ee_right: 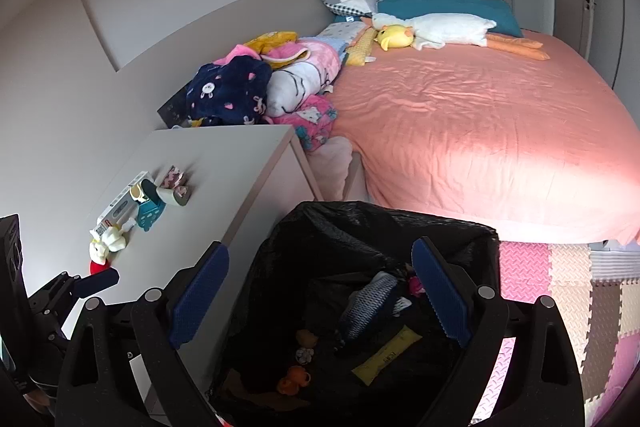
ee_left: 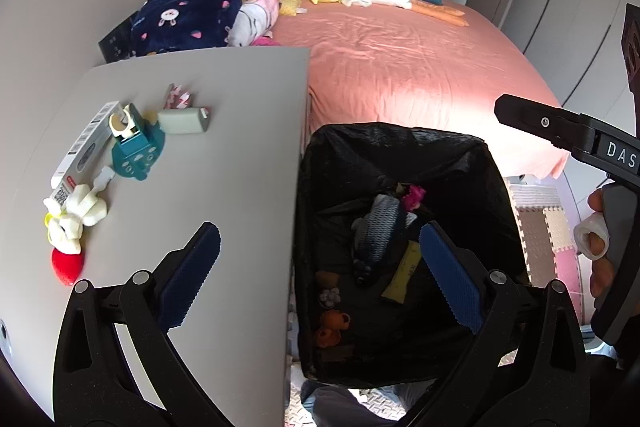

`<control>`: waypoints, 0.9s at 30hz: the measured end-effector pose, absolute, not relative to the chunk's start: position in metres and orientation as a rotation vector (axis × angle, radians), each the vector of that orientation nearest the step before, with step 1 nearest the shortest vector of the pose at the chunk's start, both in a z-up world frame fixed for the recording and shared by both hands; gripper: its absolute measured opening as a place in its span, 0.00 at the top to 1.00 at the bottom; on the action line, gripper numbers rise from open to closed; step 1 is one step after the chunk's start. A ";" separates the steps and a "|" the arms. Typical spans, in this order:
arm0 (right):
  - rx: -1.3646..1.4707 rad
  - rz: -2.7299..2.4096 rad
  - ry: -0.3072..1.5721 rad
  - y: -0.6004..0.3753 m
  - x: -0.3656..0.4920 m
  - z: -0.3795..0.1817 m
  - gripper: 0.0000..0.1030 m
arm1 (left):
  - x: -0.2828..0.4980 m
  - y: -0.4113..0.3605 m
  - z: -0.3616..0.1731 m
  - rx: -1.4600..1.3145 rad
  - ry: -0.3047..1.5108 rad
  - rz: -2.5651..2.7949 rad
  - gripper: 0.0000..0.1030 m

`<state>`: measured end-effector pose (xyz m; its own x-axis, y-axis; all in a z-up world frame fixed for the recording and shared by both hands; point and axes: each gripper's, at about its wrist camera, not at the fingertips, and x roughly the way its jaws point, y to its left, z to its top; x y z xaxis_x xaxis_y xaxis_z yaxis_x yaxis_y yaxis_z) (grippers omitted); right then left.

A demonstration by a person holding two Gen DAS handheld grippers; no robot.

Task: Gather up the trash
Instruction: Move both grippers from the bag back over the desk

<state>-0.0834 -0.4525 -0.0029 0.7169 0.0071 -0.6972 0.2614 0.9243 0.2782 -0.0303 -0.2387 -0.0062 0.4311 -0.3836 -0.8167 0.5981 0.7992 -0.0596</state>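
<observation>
A: Where's the trash bin?

B: The bin [ee_left: 404, 147] stands on the floor between the counter [ee_left: 240, 131] and the bed, lined with a black bag, mouth open.

A: What's inside?

B: A grey-blue striped plush [ee_left: 378, 227] lying tilted, a yellow wrapper [ee_left: 404, 275] just beside it, something magenta [ee_left: 414, 195] at the back, and small orange bits [ee_left: 332, 327] (too dark to tell more).

A: Anything left on the counter?

B: A crumpled white wad [ee_left: 86, 205] near the left edge, and a pink patterned wrapper [ee_left: 178, 97] further back.
</observation>
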 end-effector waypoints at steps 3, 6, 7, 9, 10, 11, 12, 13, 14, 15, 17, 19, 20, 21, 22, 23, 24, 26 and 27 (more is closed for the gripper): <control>0.368 -0.123 0.770 -0.443 -0.076 -0.003 0.10 | -0.027 -0.227 -0.008 0.243 0.945 -0.596 0.06; 0.357 -0.094 0.777 -0.431 -0.067 -0.004 0.10 | -0.022 -0.213 -0.009 0.226 0.954 -0.563 0.06; 0.353 -0.086 0.779 -0.427 -0.064 -0.004 0.10 | -0.020 -0.209 -0.010 0.221 0.956 -0.554 0.06; 0.345 -0.066 0.785 -0.418 -0.057 -0.005 0.10 | -0.018 -0.200 -0.010 0.212 0.960 -0.535 0.06; 0.343 -0.058 0.787 -0.415 -0.055 -0.006 0.10 | -0.016 -0.195 -0.010 0.208 0.963 -0.525 0.06; 0.340 -0.049 0.790 -0.411 -0.052 -0.006 0.10 | -0.015 -0.191 -0.010 0.204 0.964 -0.517 0.06; 0.337 -0.039 0.792 -0.407 -0.048 -0.006 0.10 | -0.014 -0.187 -0.011 0.201 0.966 -0.509 0.06; 0.333 -0.031 0.795 -0.404 -0.046 -0.006 0.10 | -0.013 -0.183 -0.011 0.198 0.968 -0.502 0.06; 0.329 -0.024 0.798 -0.400 -0.043 -0.007 0.10 | -0.012 -0.180 -0.011 0.195 0.969 -0.495 0.06; 0.325 -0.016 0.802 -0.396 -0.040 -0.007 0.10 | -0.011 -0.176 -0.012 0.192 0.970 -0.488 0.06; 0.315 0.000 0.809 -0.388 -0.033 -0.008 0.10 | -0.008 -0.169 -0.013 0.184 0.973 -0.473 0.06; 0.307 0.012 0.815 -0.383 -0.029 -0.008 0.10 | -0.005 -0.162 -0.013 0.173 0.976 -0.460 0.06; 0.303 0.019 0.818 -0.380 -0.026 -0.008 0.10 | -0.004 -0.159 -0.013 0.168 0.976 -0.453 0.06; 0.300 0.028 0.821 -0.376 -0.023 -0.008 0.10 | -0.003 -0.155 -0.014 0.164 0.976 -0.445 0.06; 0.296 0.036 0.824 -0.372 -0.019 -0.009 0.10 | -0.001 -0.152 -0.014 0.161 0.977 -0.436 0.06; 0.294 0.041 0.825 -0.370 -0.018 -0.009 0.10 | 0.001 -0.149 -0.014 0.157 0.978 -0.428 0.06; 0.289 0.049 0.828 -0.367 -0.014 -0.009 0.10 | 0.003 -0.145 -0.015 0.152 0.980 -0.419 0.06; 0.283 0.063 0.830 -0.361 -0.010 -0.010 0.10 | 0.006 -0.137 -0.016 0.141 0.984 -0.401 0.06; 0.278 0.072 0.831 -0.358 -0.005 -0.010 0.10 | 0.008 -0.133 -0.017 0.134 0.987 -0.390 0.06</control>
<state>-0.0054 -0.3576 -0.0099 0.6739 0.1719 -0.7186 0.0450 0.9612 0.2721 0.0083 -0.1325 -0.0172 0.4884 -0.2599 -0.8330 0.3803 0.9226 -0.0649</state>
